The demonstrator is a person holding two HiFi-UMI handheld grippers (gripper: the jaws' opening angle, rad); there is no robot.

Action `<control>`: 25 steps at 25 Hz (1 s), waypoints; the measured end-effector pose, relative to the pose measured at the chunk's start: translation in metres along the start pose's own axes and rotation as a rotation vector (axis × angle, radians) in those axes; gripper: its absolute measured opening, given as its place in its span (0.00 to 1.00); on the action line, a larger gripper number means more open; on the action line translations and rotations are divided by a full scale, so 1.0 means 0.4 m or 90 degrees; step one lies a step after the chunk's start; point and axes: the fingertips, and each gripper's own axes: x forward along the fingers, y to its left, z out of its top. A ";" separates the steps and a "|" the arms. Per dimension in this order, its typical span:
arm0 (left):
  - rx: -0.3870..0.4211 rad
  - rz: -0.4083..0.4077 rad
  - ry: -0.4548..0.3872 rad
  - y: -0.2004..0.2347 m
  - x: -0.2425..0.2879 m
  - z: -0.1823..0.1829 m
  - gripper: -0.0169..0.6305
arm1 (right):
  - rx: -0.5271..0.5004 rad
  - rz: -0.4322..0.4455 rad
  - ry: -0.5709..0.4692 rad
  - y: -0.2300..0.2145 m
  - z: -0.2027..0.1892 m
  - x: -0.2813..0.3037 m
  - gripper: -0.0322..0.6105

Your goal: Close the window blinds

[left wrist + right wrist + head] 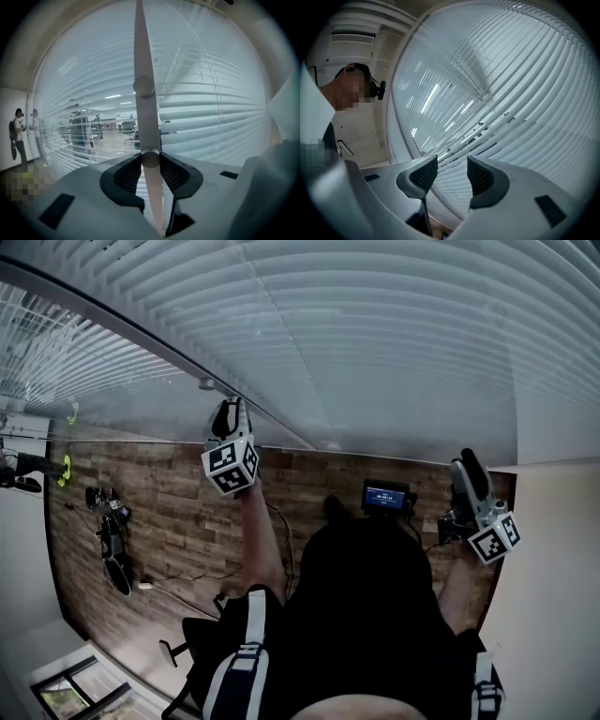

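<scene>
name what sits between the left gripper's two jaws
The wand of the blinds, a pale rod; the left gripper is closed on it. The left gripper view shows it.

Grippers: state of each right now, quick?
Left gripper: closed on the tilt wand of the blinds.
Right gripper: open, nothing between its jaws.

Cool, even daylight through the blinds [375, 334]; fisheye edges darken and bend.

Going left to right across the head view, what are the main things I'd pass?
In order: floor gear → left tongs, shut on the wand → screen → right tongs, open.
</scene>
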 end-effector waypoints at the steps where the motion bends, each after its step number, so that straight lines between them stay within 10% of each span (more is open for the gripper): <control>1: 0.020 0.007 0.005 -0.001 0.000 0.000 0.23 | -0.001 0.001 0.000 0.001 0.001 0.001 0.36; 11: 0.137 0.049 0.025 -0.002 -0.001 0.008 0.23 | -0.002 0.009 0.004 0.021 0.014 0.008 0.36; 15: 0.069 0.010 0.006 -0.016 0.002 -0.001 0.27 | -0.004 0.006 0.000 0.018 0.011 0.002 0.36; 21: -0.170 -0.058 -0.056 0.004 -0.007 -0.008 0.33 | -0.003 -0.003 0.000 0.003 0.001 -0.008 0.36; 25: -0.185 -0.055 -0.079 0.023 -0.015 0.028 0.29 | -0.003 -0.002 -0.002 0.008 0.008 -0.002 0.36</control>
